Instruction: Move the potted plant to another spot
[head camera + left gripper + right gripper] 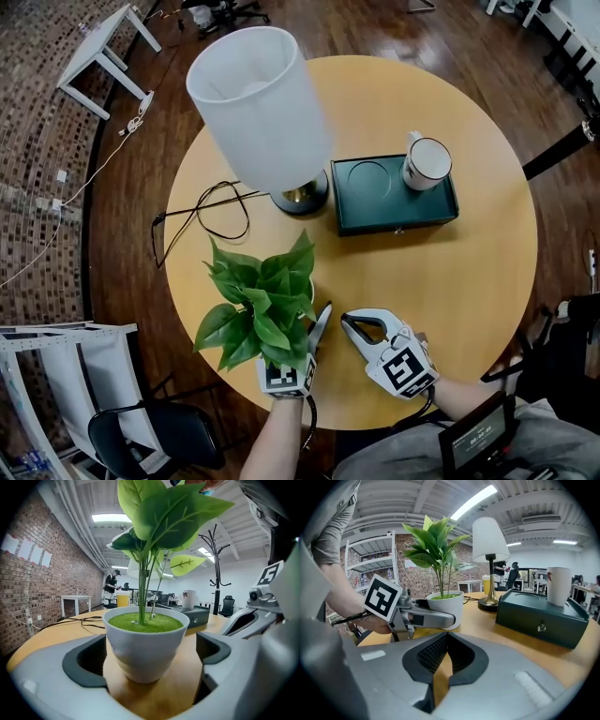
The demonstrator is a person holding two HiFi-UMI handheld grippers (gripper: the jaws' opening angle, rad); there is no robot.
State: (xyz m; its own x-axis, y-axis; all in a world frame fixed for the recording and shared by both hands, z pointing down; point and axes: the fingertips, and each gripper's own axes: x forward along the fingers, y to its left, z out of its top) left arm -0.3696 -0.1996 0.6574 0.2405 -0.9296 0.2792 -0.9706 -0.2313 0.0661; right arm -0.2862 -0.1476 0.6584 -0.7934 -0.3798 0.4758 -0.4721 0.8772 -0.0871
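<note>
The potted plant (262, 305), green leaves in a white pot (143, 644), stands on the round wooden table (450, 281) near its front left edge. My left gripper (302, 319) is open around the pot, with a gap between each pad and the pot wall in the left gripper view; leaves hide one finger in the head view. My right gripper (349, 321) rests just right of the plant, shut on nothing, its tips (445, 637) meeting. The right gripper view shows the pot (450, 604) with the left gripper (447, 616) beside it.
A lamp (262, 103) with a white shade stands behind the plant, and its black cord (211, 211) loops to the left. A dark green box (394, 202) carries a white mug (427, 164) at the right back. A black chair (159, 436) stands off the table's front left.
</note>
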